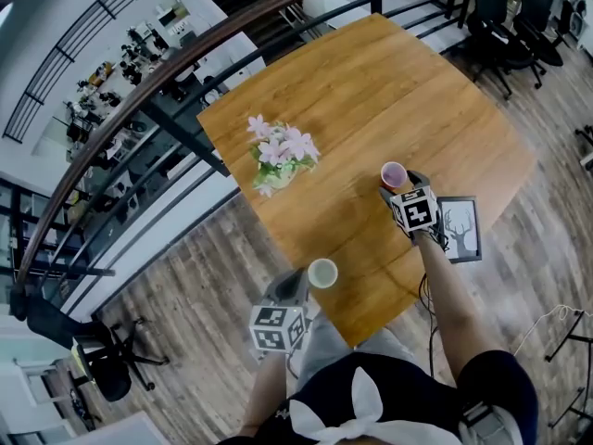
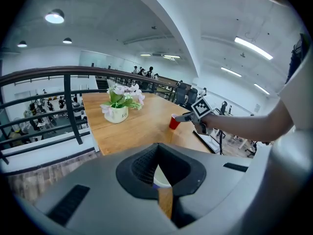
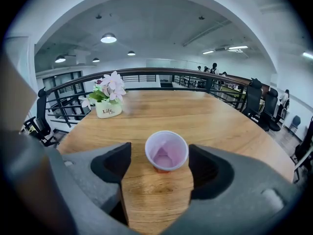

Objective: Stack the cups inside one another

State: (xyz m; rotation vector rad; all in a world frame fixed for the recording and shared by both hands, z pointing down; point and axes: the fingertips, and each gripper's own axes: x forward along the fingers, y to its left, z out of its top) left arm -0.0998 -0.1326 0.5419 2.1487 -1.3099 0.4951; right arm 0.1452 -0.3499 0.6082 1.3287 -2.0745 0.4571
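Note:
A red cup (image 1: 393, 174) (image 3: 167, 151) (image 2: 174, 122) with a pale inside stands upright on the wooden table (image 1: 371, 82). My right gripper (image 1: 400, 184) (image 3: 160, 150) is open around it, one jaw on each side with a gap to the cup's wall. A white cup (image 1: 322, 273) stands at the table's near edge. My left gripper (image 1: 296, 283) (image 2: 156, 146) sits just left of it with its jaws together. In the left gripper view part of the white cup (image 2: 162, 179) shows through the gap under the tips, and I cannot tell whether they touch it.
A white pot of pink flowers (image 1: 278, 160) (image 3: 108, 106) stands at the table's left side. A framed deer picture (image 1: 460, 228) lies by the right gripper at the table's edge. A dark railing (image 1: 185, 58) runs behind the table, and office chairs (image 1: 505, 26) stand at the far right.

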